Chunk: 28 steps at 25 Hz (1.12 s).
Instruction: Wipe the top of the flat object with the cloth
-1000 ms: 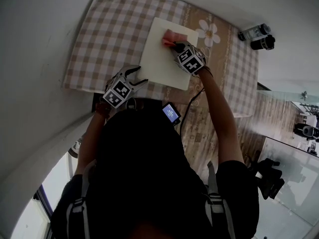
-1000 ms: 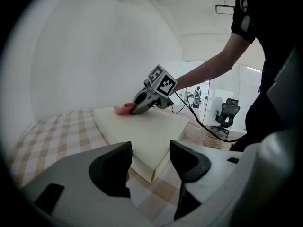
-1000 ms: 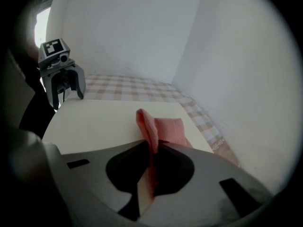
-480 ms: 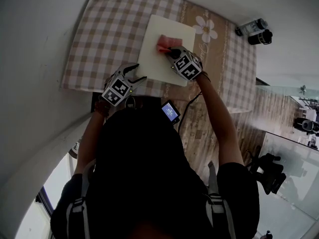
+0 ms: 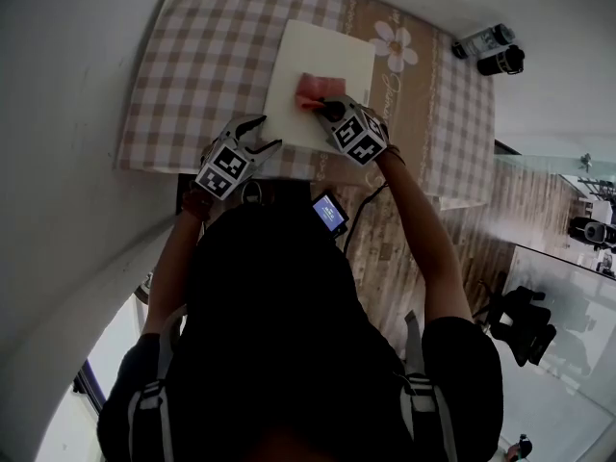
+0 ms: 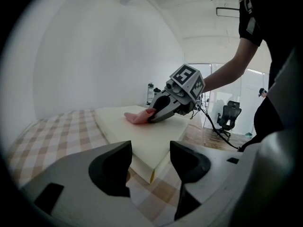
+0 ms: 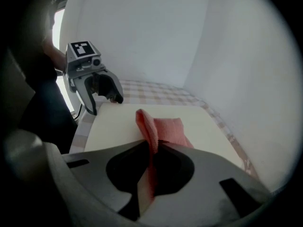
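A cream flat pad (image 5: 318, 70) (image 6: 142, 131) (image 7: 123, 124) lies on the checked tablecloth (image 5: 202, 65). A pink cloth (image 5: 316, 90) (image 6: 137, 117) (image 7: 165, 129) rests on the pad's near half, and my right gripper (image 5: 327, 107) (image 7: 149, 171) is shut on its folded edge, pressing it down on the pad. My left gripper (image 5: 262, 135) (image 6: 150, 163) stands open and empty by the pad's near left corner, over the table's front edge; the right gripper view shows it (image 7: 102, 91) beyond the pad.
Two dark bottles (image 5: 489, 50) stand at the table's far right corner. A flower print (image 5: 397, 44) marks the tablecloth right of the pad. A small lit device (image 5: 329, 214) hangs at the person's chest. An office chair (image 6: 227, 119) stands off the table.
My right gripper has dragged the pink cloth toward me and leftward across the pad. The left gripper has stayed near the pad's front left corner.
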### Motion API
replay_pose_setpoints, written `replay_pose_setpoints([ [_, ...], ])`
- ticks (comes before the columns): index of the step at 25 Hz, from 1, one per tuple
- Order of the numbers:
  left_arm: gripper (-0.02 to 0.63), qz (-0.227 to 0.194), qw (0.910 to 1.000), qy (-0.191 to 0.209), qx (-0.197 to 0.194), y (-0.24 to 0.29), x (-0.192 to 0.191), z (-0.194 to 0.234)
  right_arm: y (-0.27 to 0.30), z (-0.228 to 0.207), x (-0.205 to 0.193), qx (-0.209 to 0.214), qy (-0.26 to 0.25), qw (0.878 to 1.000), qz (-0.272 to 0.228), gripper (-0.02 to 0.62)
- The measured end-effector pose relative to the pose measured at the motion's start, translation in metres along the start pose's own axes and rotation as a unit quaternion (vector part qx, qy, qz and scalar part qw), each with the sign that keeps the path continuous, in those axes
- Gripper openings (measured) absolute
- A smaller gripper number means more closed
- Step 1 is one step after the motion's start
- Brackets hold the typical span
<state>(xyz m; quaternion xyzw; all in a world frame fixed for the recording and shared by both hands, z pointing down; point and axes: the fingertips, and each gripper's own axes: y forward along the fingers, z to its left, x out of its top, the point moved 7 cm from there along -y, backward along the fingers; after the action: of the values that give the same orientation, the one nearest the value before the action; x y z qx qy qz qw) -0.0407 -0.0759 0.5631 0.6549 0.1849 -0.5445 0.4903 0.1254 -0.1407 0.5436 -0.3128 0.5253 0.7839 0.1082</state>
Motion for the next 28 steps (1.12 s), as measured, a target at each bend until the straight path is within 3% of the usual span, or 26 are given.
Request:
replay_pose_setpoints([
  [20,0.268,0.005,1.0,0.005,0.005,-0.001,0.0,-0.003,-0.028,0.07,0.0,0.032,-0.008,0.999,-0.022,0.017],
  [28,0.269,0.005,0.9999,0.005,0.009,-0.005,-0.003,-0.009,-0.038,0.097,-0.001,0.041,0.011,0.998,-0.047,0.017],
])
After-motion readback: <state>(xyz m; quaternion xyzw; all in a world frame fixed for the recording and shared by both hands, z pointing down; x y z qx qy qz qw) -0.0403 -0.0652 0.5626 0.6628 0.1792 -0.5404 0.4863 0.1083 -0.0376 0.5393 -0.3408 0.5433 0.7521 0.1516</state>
